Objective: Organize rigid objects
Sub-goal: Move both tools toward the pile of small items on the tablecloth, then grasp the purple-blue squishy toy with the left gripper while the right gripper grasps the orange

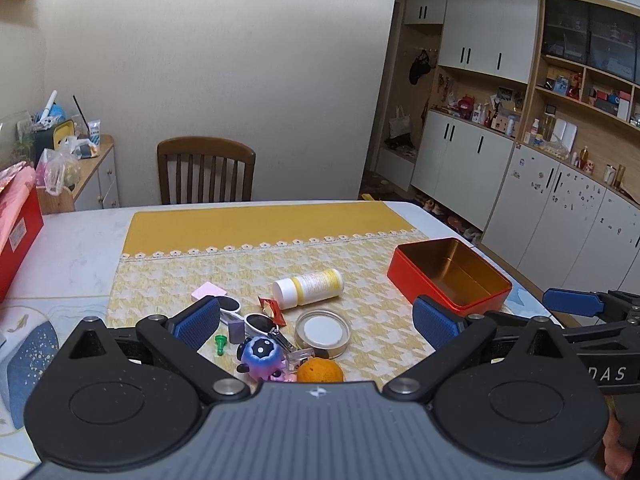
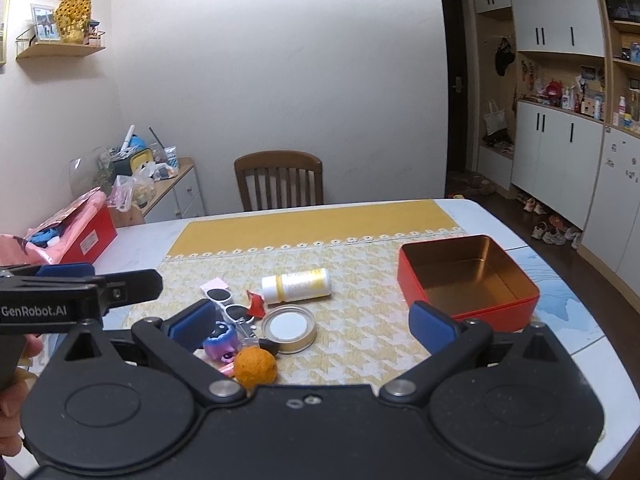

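A red tin box [image 1: 452, 272] [image 2: 468, 280] with a gold inside stands open and empty at the right of the yellow cloth. Left of it lie a white and yellow bottle [image 1: 308, 288] [image 2: 296, 285] on its side, a round jar lid [image 1: 322, 333] [image 2: 289, 329], sunglasses [image 1: 250, 317] [image 2: 226, 304], an orange [image 1: 319, 371] [image 2: 255, 367], a purple toy [image 1: 261, 355] [image 2: 221, 342] and a small green piece [image 1: 219, 345]. My left gripper [image 1: 316, 322] hovers open above this pile, nothing between its fingers. My right gripper [image 2: 312, 326] is open too, over the lid and cloth.
A wooden chair [image 1: 206, 170] [image 2: 279, 180] stands at the table's far side. A red box [image 1: 18, 232] [image 2: 82, 236] with pink wrapping sits at the table's left edge. A cluttered side cabinet [image 2: 168, 188] stands left, white cupboards [image 1: 520, 184] right.
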A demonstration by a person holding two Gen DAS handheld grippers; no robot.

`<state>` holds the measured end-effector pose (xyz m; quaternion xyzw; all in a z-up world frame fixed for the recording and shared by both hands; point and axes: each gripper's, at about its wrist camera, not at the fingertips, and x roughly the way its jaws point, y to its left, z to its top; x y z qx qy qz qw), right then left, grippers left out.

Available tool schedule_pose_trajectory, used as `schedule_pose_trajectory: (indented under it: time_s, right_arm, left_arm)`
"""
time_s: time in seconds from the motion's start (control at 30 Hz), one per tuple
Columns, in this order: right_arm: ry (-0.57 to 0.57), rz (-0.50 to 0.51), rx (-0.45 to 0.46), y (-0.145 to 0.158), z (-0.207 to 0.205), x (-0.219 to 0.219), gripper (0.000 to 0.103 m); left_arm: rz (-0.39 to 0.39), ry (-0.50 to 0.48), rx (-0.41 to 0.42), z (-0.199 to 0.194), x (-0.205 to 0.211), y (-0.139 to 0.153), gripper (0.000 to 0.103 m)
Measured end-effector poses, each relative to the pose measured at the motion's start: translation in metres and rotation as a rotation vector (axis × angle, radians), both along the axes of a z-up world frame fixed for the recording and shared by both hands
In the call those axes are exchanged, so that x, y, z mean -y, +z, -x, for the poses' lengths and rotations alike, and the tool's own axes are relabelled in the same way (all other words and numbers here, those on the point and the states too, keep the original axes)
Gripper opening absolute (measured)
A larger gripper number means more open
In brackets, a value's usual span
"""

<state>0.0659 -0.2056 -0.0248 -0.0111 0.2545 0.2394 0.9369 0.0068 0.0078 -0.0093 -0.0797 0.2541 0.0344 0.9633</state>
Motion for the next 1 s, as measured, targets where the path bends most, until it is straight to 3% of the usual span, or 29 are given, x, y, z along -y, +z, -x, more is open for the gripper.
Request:
schedule_pose_trajectory:
  time_s: [0.3,0.53,0.73,1.0]
  right_arm:
    - [0.083,0.031,-0.043,-0.011,-0.012,-0.016,0.103]
    - [0.15,0.034,-0.121,-0.027,-0.03,-0.026,0.103]
    - [0.247,0.051,-0.19,-0.049,-0.044,-0.04,0.103]
    - [0.291,0.106,-0.261,-0.079,-0.063,-0.058,0.099]
  left_arm:
    - [0.033,0.004,-0.032,-0.014,-0.013,-0.009,0.103]
    - [0.001,0.009,-0.066,-0.032,-0.019,-0.02,0.103]
    - [-0.016,0.022,-0.106,-0.046,-0.028,-0.039,0.103]
    - [-0.026,0.037,-0.198,-0.062,-0.038,-0.074,0.103]
